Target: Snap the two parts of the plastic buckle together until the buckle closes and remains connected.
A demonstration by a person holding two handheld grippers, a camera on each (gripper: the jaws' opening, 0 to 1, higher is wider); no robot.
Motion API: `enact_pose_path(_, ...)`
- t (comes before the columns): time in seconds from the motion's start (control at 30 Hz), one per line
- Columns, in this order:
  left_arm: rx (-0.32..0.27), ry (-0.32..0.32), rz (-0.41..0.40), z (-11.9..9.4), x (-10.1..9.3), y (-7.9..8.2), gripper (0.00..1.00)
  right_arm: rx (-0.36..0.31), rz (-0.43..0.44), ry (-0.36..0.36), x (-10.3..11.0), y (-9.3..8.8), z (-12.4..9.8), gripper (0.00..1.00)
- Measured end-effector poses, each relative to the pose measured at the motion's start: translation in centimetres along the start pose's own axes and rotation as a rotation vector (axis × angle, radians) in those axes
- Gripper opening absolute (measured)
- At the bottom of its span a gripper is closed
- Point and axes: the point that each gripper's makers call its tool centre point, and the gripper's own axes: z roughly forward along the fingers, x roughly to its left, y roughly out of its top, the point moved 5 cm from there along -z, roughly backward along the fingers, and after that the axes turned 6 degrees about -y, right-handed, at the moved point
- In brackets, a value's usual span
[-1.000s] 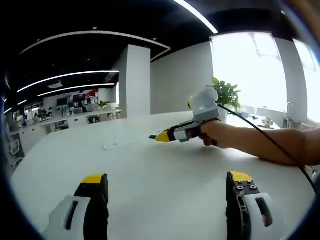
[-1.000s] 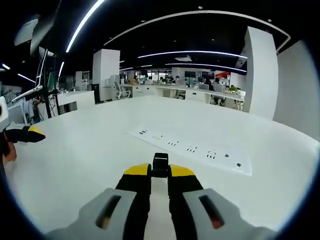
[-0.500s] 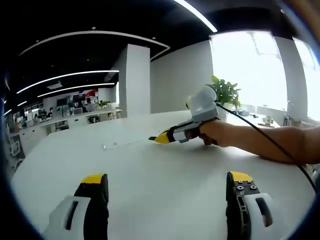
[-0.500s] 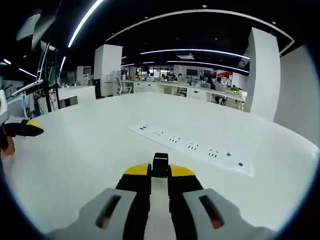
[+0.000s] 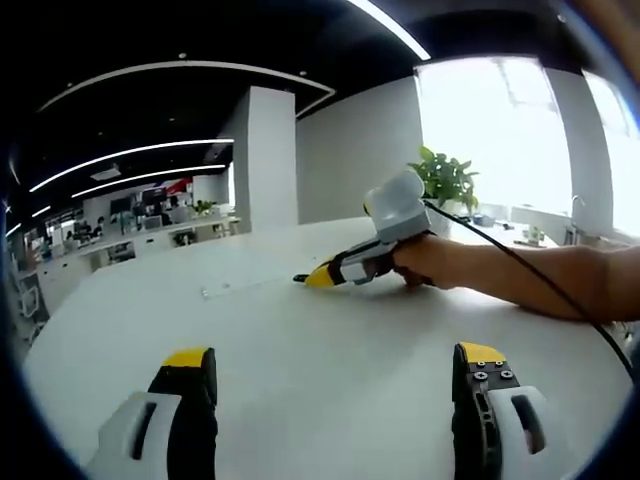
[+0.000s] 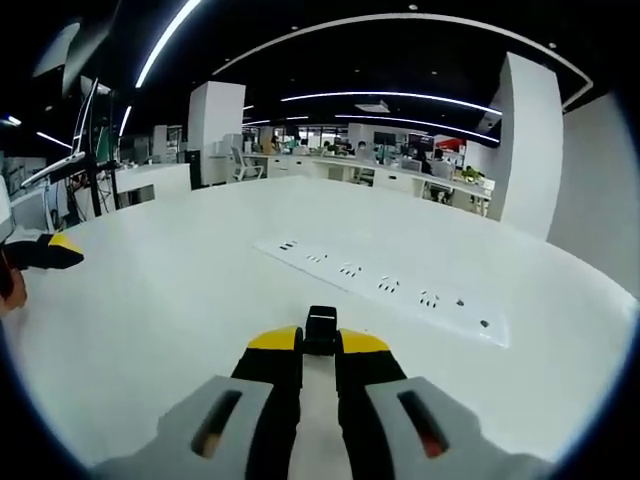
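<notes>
Across the whole near ground spreads a wide white table (image 6: 160, 330); a strip of power sockets (image 6: 385, 290) is set flush in it, right of centre and farther off in the right gripper view; beyond stretches an open office, and a potted plant (image 5: 445, 180) stands at the far right by the window in the left gripper view. Over that table the left gripper (image 5: 335, 400) hovers with its jaws wide apart and nothing between them; the right gripper (image 6: 320, 345), held in a person's hand (image 5: 425, 262), has its jaws pressed together on a small black buckle part (image 6: 321, 328). That part looks like dark, blocky plastic, its tip poking just past the yellow pads; finer detail is too small to tell. By my judgement the joining is not yet begun; the next move calls for the left gripper to take the mating part, then line up both along one axis and push until they click.
</notes>
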Motion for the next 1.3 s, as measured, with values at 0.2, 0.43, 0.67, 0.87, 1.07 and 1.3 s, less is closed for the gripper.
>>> enact_pose_path(0.2, 0.001, 0.0, 0.002, 0.02, 0.04, 0.0, 1.0, 0.017, 0.0, 0.004, 0.08, -0.22, 0.2, 0.11)
enact_pose_path(0.43, 0.016, -0.005, 0.014, 0.24, -0.09, -0.18, 1.0, 0.05, -0.002, 0.035, 0.55, -0.36, 0.4, 0.11)
enact_pose_path(0.67, 0.015, -0.004, 0.014, 0.27, 0.01, -0.15, 1.0, 0.05, 0.006, 0.034, 0.51, -0.32, 0.4, 0.11)
enact_pose_path(0.87, 0.019, -0.005, 0.015, 0.37, 0.03, -0.23, 1.0, 0.049, -0.008, 0.037, 0.42, -0.27, 0.47, 0.11)
enact_pose_path(1.07, 0.028, -0.007, 0.021, 0.49, -0.24, -0.45, 1.0, 0.049, -0.021, 0.034, 0.47, -0.24, 0.44, 0.11)
enact_pose_path(1.3, 0.031, -0.006, 0.025, 0.46, -0.13, -0.55, 1.0, 0.046, -0.02, 0.035, 0.25, -0.23, 0.62, 0.11)
